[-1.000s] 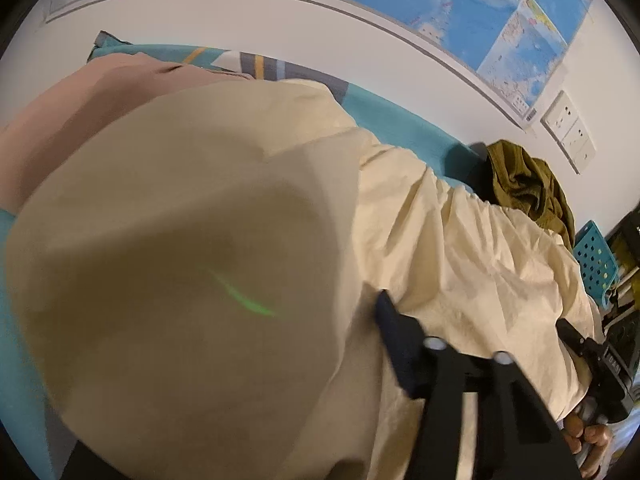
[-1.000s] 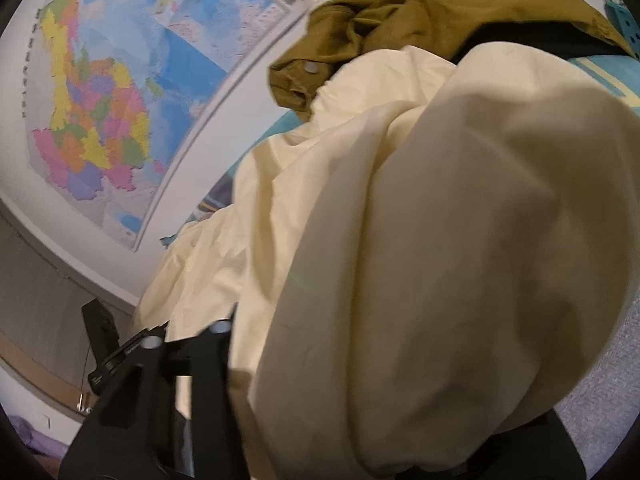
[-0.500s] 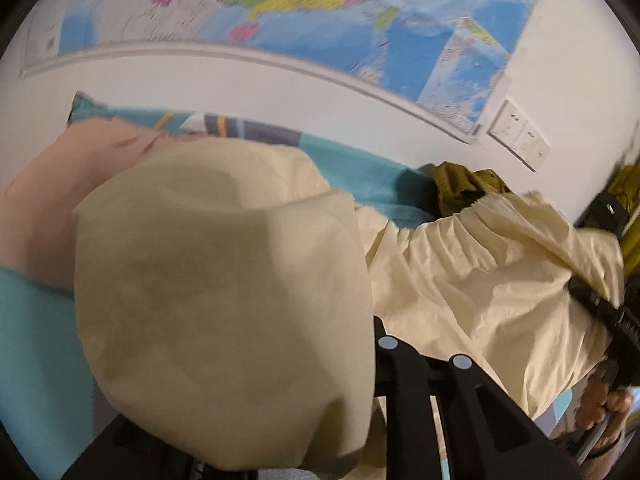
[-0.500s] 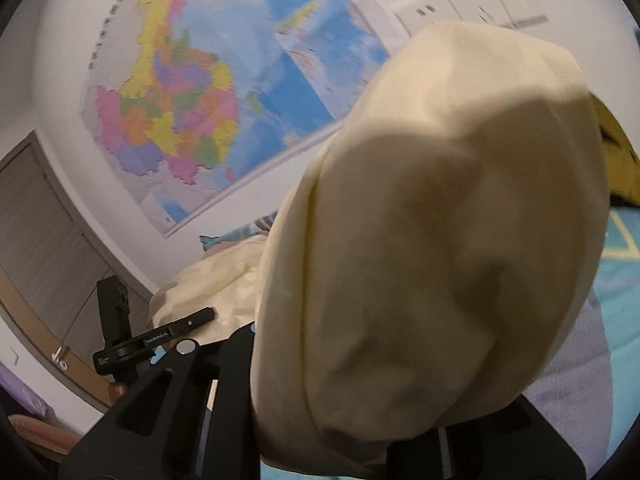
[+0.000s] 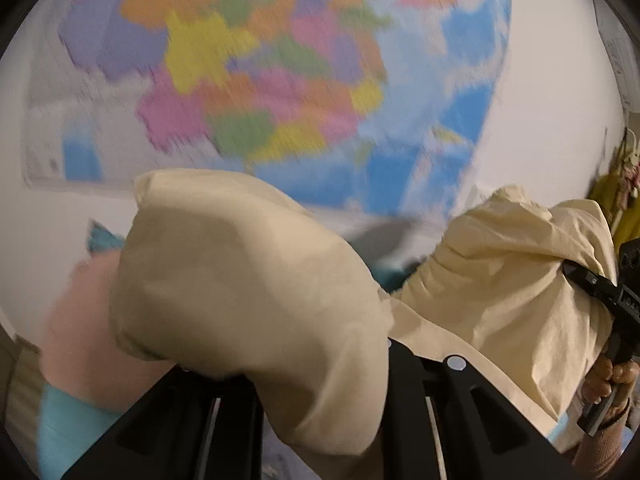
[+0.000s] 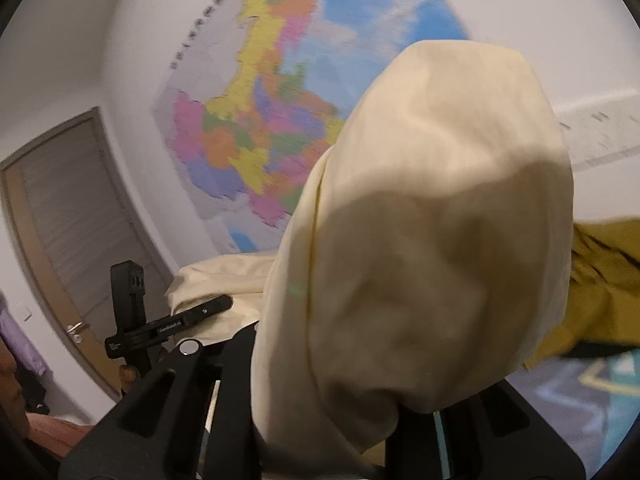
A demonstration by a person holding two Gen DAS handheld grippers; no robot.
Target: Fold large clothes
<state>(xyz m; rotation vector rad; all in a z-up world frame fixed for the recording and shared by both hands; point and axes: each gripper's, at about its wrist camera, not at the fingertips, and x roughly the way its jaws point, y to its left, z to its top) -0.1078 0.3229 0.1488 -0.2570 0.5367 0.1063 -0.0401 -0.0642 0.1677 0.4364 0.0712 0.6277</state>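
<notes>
The left claw [image 5: 320, 364] is pinching a bunch of the cream cloth [image 5: 256, 292]. Its jaws are closing, and the cloth puffs out over them like a soft ball. The tips are hidden under the cloth.

The right claw [image 6: 328, 364] is pinching another bunch of the same cream cloth [image 6: 432, 240]. Its jaws are closing too, with the cloth between them, and a big lump of cloth hides the tips.

In the left view the cloth runs from the near bunch across to the right claw [image 5: 600, 292] at the right edge. A hand [image 5: 608, 376] holds that claw from below. In the right view the cloth runs to the left, to the left claw [image 6: 192, 316], which has a black stick-like part standing up beside it.

The cloth is up in the air, held between the two claws.

Behind it is a big colored map [image 5: 280, 80] on a white wall [image 5: 560, 100]. Low down in the left view there is a pink cloth [image 5: 80, 320] and some blue bedding [image 5: 68, 420]. In the right view a mustard-yellow cloth [image 6: 600, 292] lies at the right, blue patterned bedding [image 6: 580, 396] shows below it, and a door [image 6: 72, 224] stands at the left. No baskets or boxes can be made out.
</notes>
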